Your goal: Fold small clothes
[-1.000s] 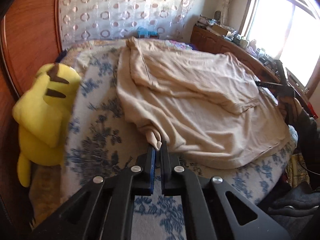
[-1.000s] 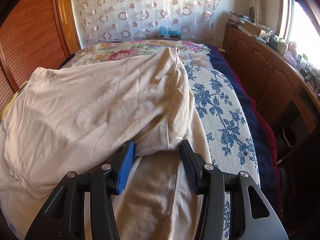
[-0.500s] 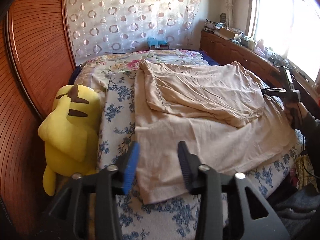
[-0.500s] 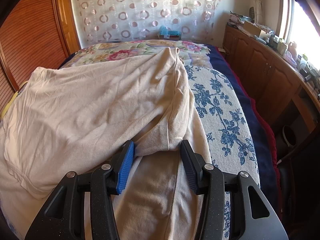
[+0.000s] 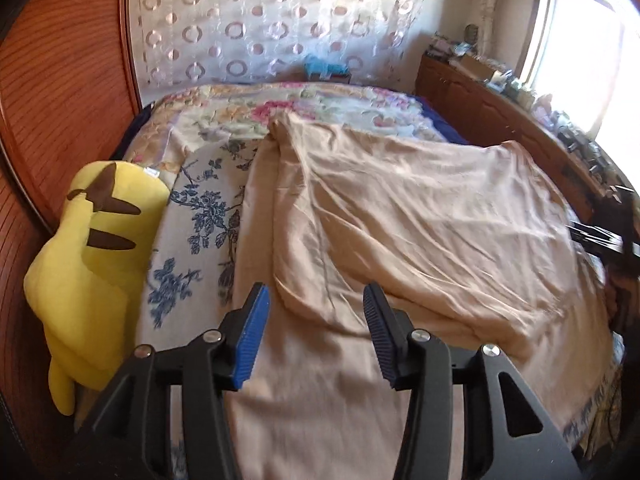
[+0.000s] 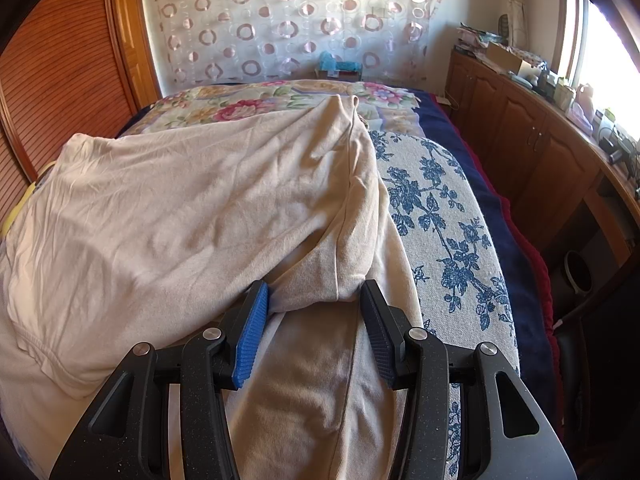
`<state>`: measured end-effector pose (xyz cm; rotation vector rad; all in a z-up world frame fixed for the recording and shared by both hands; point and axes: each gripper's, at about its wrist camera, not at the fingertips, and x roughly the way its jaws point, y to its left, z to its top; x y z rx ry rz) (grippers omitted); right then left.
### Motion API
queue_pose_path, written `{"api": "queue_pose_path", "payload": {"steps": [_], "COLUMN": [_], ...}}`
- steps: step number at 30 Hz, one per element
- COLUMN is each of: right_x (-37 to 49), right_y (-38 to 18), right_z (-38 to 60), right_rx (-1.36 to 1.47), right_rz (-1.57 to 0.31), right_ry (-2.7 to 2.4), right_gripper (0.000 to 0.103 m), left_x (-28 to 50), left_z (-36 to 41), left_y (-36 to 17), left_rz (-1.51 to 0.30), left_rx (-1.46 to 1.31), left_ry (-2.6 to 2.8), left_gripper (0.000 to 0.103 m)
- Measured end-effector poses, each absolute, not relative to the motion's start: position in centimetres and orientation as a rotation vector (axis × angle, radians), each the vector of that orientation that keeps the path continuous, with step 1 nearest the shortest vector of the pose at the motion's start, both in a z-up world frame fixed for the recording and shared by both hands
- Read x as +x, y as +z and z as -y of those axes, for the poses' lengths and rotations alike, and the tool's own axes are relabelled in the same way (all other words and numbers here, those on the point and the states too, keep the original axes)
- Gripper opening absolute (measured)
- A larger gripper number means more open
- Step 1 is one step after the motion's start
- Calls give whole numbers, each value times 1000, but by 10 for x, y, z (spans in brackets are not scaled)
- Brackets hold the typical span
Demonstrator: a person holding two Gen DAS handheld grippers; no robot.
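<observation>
A beige garment (image 5: 420, 220) lay half-folded across the bed (image 5: 192, 216), filling the centre and right of the frame, a yellow plush toy (image 5: 92, 264) at the left edge. The left tongs (image 5: 316, 320), clamped on a bunched corner a second earlier, had let go and stood wide above the cloth at lower centre. The right tongs (image 6: 310, 312), also wide, straddled a fold without gripping. The fold looked laid, with another regrasp likely due.

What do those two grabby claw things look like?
Both look alike. The left gripper and right gripper have black, speckled plastic frames with triangular cut-outs and round silver screws. Each has two fingers with ribbed pads: one bright blue, one dark navy.
</observation>
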<state>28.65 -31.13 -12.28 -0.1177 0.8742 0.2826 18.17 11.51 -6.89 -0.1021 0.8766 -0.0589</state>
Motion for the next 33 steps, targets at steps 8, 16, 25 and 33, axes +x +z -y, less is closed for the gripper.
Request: {"api": "queue_pose_path", "payload": {"steps": [8,16,25,33], "right_x": [287,282,302,285], "right_y": [-123,-107,-111,-80], "right_z": [311,306,310,323], "right_rx": [-124,-135,-118,-68], "right_rz": [-872,-818,-908,-787], "right_ry": [279,322,308,372], "right_gripper": [47,17,17,3], "left_x": [206,210,212,202], "left_z": [-116,-112,-110,-105], "left_y": [-92,-93,-91,-72], "left_rz": [-934,-925,-922,-846], "left_rx": [-90,-63,-34,-10], "left_ry": [-54,-71,-79,-76], "left_gripper": [35,31,10,0]}}
